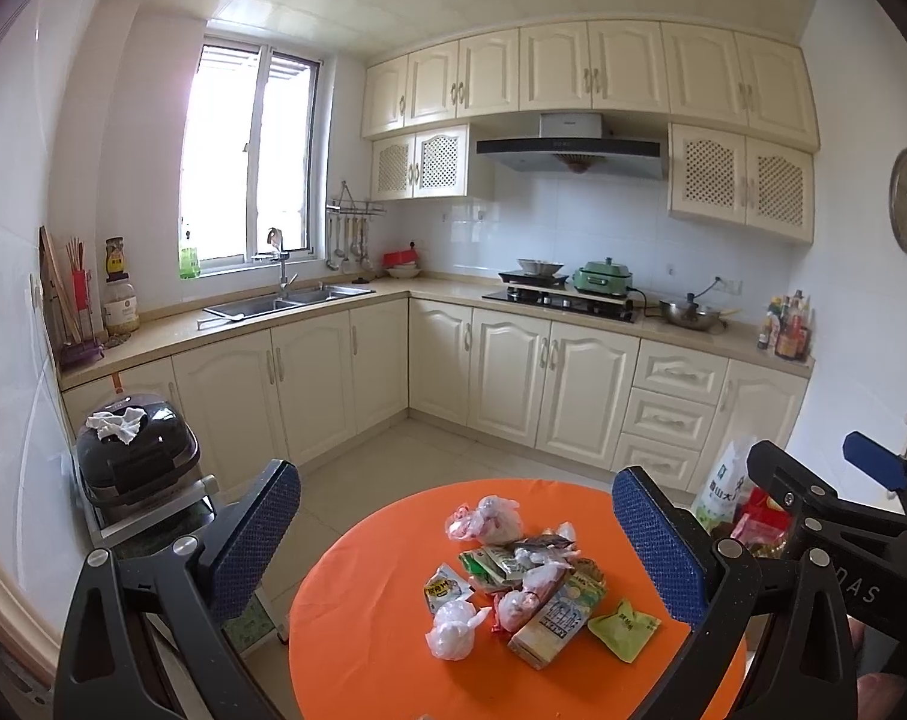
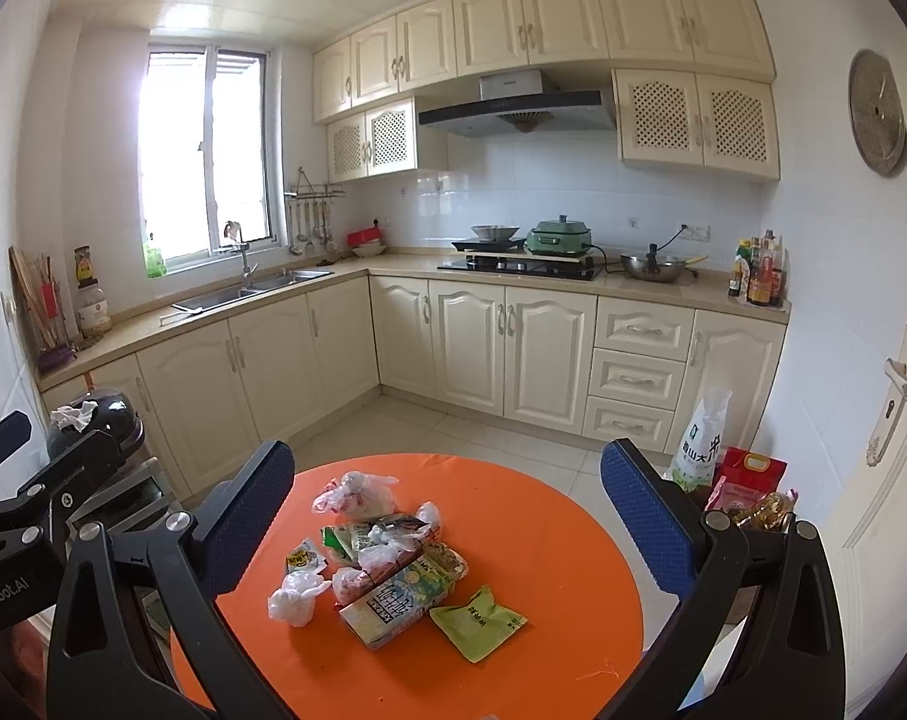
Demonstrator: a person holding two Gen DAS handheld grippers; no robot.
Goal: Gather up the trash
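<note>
The trash (image 2: 387,564) lies heaped near the middle of my round tabletop (image 2: 573,570), which wears a smooth, matte orange cover. In the pile are knotted white plastic bags (image 2: 294,597), thin and crinkled, a flattened rectangular drink carton (image 2: 393,606) with printed sides, a glossy green sachet (image 2: 480,621) lying flat at the right edge of the heap, and several small crumpled snack wrappers (image 1: 447,587). My left hand-held gripper (image 1: 453,546) hangs above the tabletop with its jaws spread wide and nothing between them; its fingers (image 1: 255,540) are faced with blue, dimpled pads on black, angular frames. My right hand-held gripper (image 2: 447,516) is likewise wide apart and empty, the heap showing between its padded fingers (image 2: 645,522). On the floor to the right stand a white rice sack (image 2: 702,438) and a red packet (image 2: 750,474). To the left sits a dark, domed, shiny bin (image 1: 132,450) with a crumpled white cloth (image 1: 120,420) on its lid
</note>
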